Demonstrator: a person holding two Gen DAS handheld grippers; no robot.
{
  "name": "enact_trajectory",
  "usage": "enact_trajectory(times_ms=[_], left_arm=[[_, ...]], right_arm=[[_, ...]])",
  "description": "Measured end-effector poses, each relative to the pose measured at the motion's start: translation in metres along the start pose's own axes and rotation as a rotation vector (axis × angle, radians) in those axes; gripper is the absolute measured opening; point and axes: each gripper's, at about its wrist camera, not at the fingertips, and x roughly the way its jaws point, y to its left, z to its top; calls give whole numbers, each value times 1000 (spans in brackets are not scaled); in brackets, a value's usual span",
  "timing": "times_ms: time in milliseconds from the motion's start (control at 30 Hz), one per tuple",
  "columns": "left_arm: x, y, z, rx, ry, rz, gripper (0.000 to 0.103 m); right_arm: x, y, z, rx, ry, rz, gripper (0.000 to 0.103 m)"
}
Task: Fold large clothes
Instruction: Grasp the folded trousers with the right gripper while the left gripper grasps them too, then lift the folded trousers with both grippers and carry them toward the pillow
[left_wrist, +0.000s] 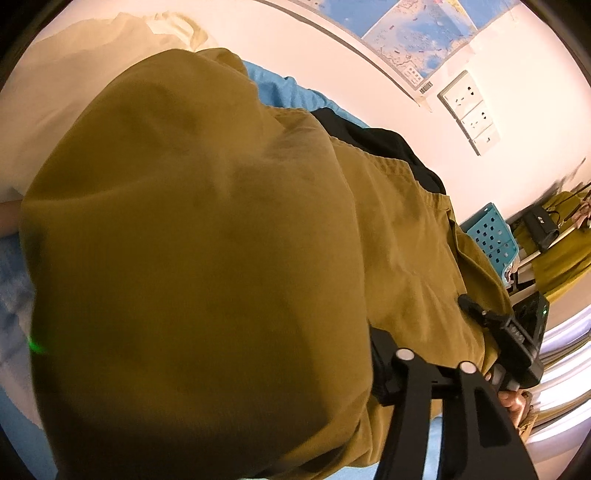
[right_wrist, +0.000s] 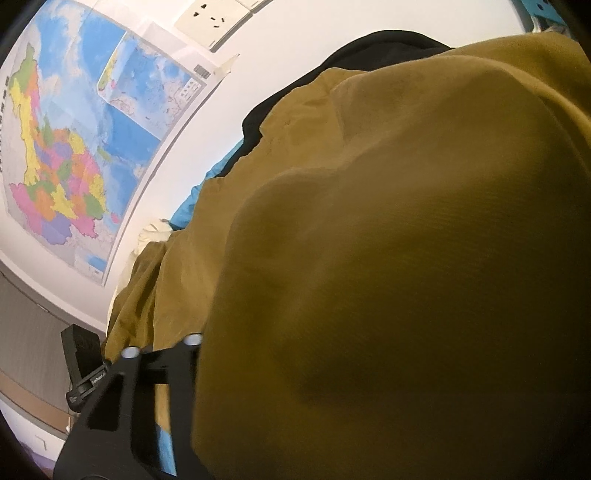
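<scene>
Big mustard-olive garment (left_wrist: 207, 258) fills most of both views, draped right over the cams. Fabric is matte, soft-looking, w/ shallow creases and a stitched hem or seam edge running across it toward the far side. Close part is blurred and shadowed, so weave and any buttons can't be made out.

Left gripper (left_wrist: 436, 363): cloth hangs over its left finger and forward of the jaws; only the right finger and two silver pins show. Fingertips hidden under fabric, so can't tell if jaws are open or clamped on it.

Right gripper (right_wrist: 159, 347): same story, mirrored. Cloth covers its right side and bunches just ahead of the jaws; tips hidden, jaw state can't be told.

In the left view, the right gripper also shows off to the right, w/ cloth bunched at its tip.

Beyond the jaws the garment lies over a black garment (left_wrist: 380, 144) on a blue sheet (left_wrist: 280, 88). Cream cloth (left_wrist: 110, 48) sits far left. Wall map (right_wrist: 66, 147) and sockets (left_wrist: 469, 107) behind; blue perforated basket (left_wrist: 491, 232) to the right.
</scene>
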Motion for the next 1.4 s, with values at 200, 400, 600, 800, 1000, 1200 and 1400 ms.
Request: enact_trajectory(times_ms=[200, 400, 600, 800, 1000, 1200, 1400], left_arm=[[-19, -12, 9, 49, -11, -13, 31], [-46, -25, 24, 100, -34, -48, 28], [-80, -44, 49, 167, -74, -80, 26], [-138, -61, 77, 250, -192, -79, 25], [-209, -47, 113, 288, -354, -9, 25], [-264, 9, 150, 234, -488, 149, 24], [-307, 95, 186, 151, -575, 296, 24]], right_arm=[[-14, 9, 5, 4, -28, 48, 28], [-37, 34, 15, -42, -70, 106, 26], [-63, 74, 31, -110, -131, 165, 24], [-85, 131, 53, -215, -210, 237, 24], [-65, 197, 74, -295, -238, 330, 24], [16, 286, 90, -352, -184, 435, 24], [116, 366, 81, -424, -123, 519, 24]])
